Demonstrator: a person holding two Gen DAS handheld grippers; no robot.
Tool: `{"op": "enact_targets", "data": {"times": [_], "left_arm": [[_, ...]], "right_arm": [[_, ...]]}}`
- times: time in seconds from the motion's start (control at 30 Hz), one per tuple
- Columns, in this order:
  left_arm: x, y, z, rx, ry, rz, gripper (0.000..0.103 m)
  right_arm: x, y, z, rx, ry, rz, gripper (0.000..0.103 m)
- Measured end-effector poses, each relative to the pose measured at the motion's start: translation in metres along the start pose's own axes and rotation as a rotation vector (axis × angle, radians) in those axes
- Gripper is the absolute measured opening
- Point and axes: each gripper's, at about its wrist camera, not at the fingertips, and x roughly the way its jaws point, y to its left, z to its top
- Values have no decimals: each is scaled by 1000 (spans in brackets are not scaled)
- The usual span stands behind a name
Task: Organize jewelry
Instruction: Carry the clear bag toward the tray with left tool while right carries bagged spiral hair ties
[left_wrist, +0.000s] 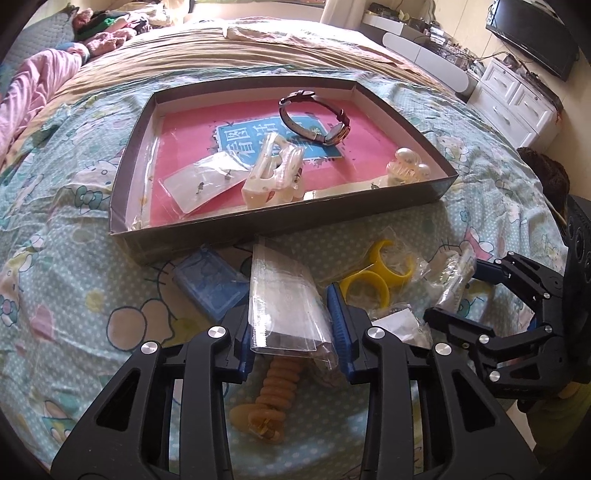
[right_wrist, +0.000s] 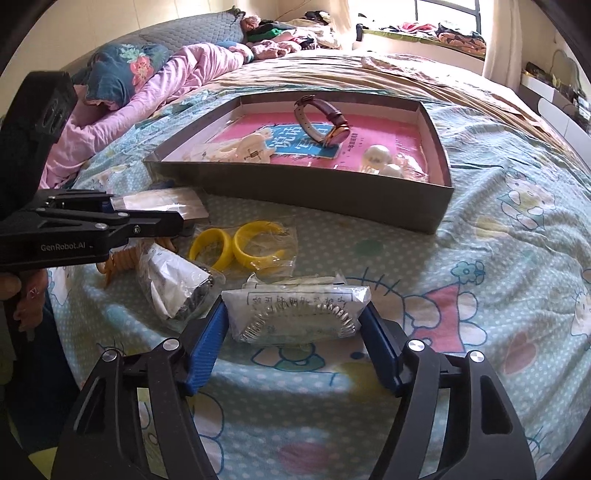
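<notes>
The left gripper (left_wrist: 291, 325) holds a clear bag (left_wrist: 284, 306) low in the frame — the slick plastic could slip out on the way to the box (left_wrist: 280, 221) above. The right gripper (right_wrist: 295, 339) stands wide around a bracelet packet (right_wrist: 299, 314) — it could miss if it closes off-center.

Watch (left_wrist: 317, 118) in tray (left_wrist: 258, 221) — packets (left_wrist: 288, 306) outside
</notes>
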Motion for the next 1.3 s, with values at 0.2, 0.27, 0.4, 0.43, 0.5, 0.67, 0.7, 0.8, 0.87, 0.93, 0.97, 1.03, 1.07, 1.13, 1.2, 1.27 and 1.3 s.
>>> {"op": "enact_targets", "data": {"times": [0.2,0.27,0.4,0.43,0.5,0.67,0.7,0.8,0.87,0.93,0.97,1.03,1.07,1.13,1.2,1.27,1.3], "left_arm": [[-12,4,-4,-26,-39,-18,23],[-20,5,-6,-40,-58,-29,23],[-38,8,-8,-55,-104,-35,22],[-42,9,-7,-59,-116,-31,22],[-51,13,-6,-78,-145,-35,22],[-70,25,-1,-102,-206,-9,22],[-72,28,1,-108,-214,-4,22],[-77,34,4,-110,-236,29,22],[-78,39,7,-118,-242,30,22],[-78,42,11,-121,-246,39,22],[-78,44,13,-123,-247,41,22],[-77,47,15,-129,-250,41,22],[-76,48,18,-130,-250,44,22],[-74,51,21,-130,-248,48,22],[-70,52,25,-131,-243,46,22],[-67,52,29,-130,-241,45,22],[-67,52,32,-127,-241,49,22]], "right_arm": [[-16,-9,2,27,-31,-5,68],[-22,-10,5,28,-48,-6,68],[-32,-10,11,27,-76,-7,68],[-33,-9,12,26,-80,-7,68],[-35,-8,15,26,-89,-6,68],[-39,-5,23,22,-105,1,68],[-39,-4,25,19,-109,3,68],[-40,-2,30,12,-118,6,68],[-39,0,33,6,-121,7,68],[-38,2,38,-1,-126,7,68],[-38,3,40,-3,-128,8,68],[-37,5,45,-11,-136,6,68],[-37,5,47,-12,-139,4,68],[-36,4,53,-13,-145,3,68],[-35,4,57,-13,-150,0,68],[-34,4,61,-15,-154,-2,68],[-33,5,62,-17,-155,-4,68]]}}
